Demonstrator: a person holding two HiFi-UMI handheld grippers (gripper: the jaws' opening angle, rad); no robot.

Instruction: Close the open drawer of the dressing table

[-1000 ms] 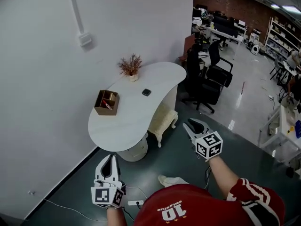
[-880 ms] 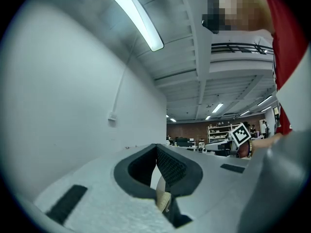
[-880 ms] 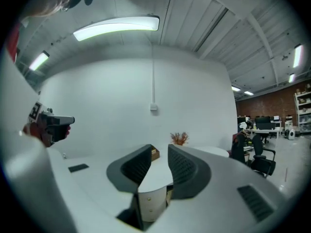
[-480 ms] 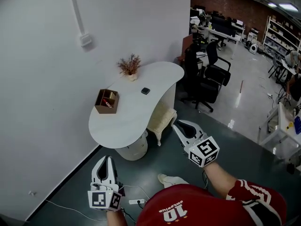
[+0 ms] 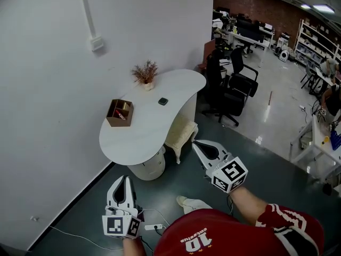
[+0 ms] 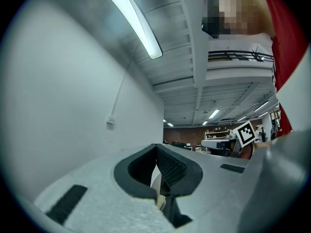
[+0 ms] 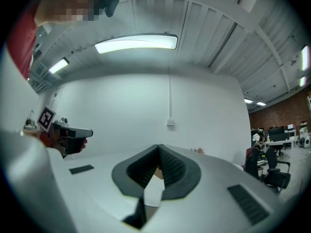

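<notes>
The white kidney-shaped dressing table (image 5: 144,129) stands against the left wall on a round pedestal (image 5: 146,169). From above I cannot make out its drawer. My left gripper (image 5: 124,181) hangs low at the bottom left, short of the table, tips together and nothing held. My right gripper (image 5: 197,144) points at the table's near right side, beside the cream stool (image 5: 181,134). Its jaws have just been closing with nothing between them and now stand shut. In the left gripper view the left gripper (image 6: 156,146) has its tips touching. The right gripper (image 7: 158,147) shows the same in its own view.
On the tabletop sit a brown box (image 5: 119,112), a dried plant (image 5: 146,73) and a small black object (image 5: 163,101). Black office chairs (image 5: 230,92) stand behind the table. A power strip (image 5: 153,227) and a white bundle (image 5: 193,203) lie on the floor near me.
My right gripper has moved left towards the table and its jaws have closed. My left gripper has shifted only slightly.
</notes>
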